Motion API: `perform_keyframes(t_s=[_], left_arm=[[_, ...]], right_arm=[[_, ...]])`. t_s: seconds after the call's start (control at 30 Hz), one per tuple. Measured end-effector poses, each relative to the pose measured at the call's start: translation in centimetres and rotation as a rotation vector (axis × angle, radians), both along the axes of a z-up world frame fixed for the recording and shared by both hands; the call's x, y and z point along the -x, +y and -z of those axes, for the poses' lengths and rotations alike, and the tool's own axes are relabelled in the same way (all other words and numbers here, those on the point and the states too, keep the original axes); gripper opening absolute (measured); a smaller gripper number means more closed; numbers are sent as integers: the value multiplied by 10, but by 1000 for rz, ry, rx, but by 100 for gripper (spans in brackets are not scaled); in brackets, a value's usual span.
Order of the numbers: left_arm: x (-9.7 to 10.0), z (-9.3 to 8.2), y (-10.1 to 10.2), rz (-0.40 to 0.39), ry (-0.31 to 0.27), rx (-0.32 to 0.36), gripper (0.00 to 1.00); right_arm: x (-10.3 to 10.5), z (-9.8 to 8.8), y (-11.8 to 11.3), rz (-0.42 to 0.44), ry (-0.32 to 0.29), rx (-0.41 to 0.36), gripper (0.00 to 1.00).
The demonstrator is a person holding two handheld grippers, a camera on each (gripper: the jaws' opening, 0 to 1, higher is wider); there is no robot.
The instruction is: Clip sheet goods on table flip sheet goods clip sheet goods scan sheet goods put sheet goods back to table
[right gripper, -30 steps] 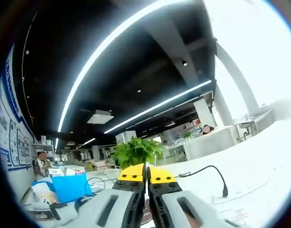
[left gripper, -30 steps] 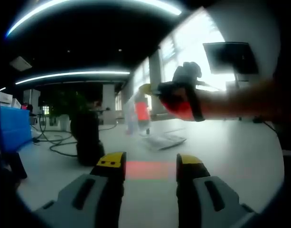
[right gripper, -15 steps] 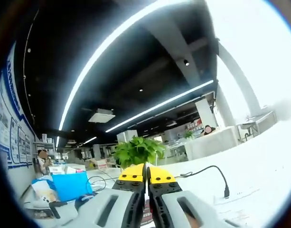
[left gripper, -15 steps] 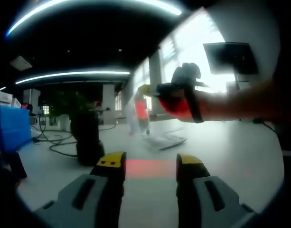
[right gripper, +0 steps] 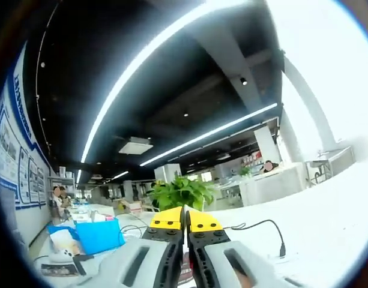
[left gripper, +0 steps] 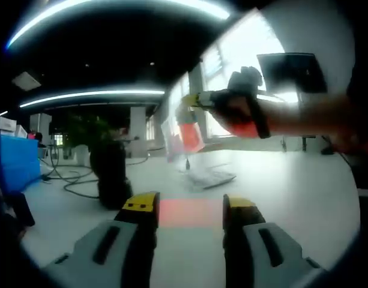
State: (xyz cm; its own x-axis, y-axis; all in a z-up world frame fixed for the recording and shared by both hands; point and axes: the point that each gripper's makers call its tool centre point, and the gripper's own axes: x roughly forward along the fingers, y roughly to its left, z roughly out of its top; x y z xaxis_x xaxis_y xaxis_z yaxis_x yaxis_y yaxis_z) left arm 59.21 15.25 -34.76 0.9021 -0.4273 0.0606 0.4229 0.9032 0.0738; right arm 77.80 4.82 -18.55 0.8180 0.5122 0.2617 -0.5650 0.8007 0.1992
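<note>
Bench (left gripper: pixel 292 198) spreads pale across the lower half of the left gripper view, under a red glow at the centre. Above it, at upper centre, the right tool (left gripper: pixel 199 101) pinches the sheet goods (left gripper: pixel 185 135) by the top edge; the sheet hangs free and could swing or slip out. The left tool (left gripper: pixel 187 211) at the bottom is released, grasping nothing.
</note>
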Motion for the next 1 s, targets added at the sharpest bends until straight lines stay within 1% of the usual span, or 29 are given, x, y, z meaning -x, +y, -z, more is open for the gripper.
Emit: perform_keyframes(t_s=[0.13,0.2,0.43,0.67,0.77,1.0], left_arm=[[0,0,0,-2,-1,-8,34],[1,0,0,-3,-2,-11,34],[1,1,1,-12,-2,-17,34],[2,1,-1,-5,-7,-34,34],[1,1,-1,-6,-7,-31,34],[0,2,-1,-8,-9,-37,34]], right_arm=[[3,-4,-8,0,-6,12,0],[6,-4,-11,-3,0,14,0],[15,-5,-17,-26,3,27,0],[26,-3,-25,-47,4,37,0],[27,-2,-29,-46,11,26,0],[35,0,-26,-75,10,52,0]])
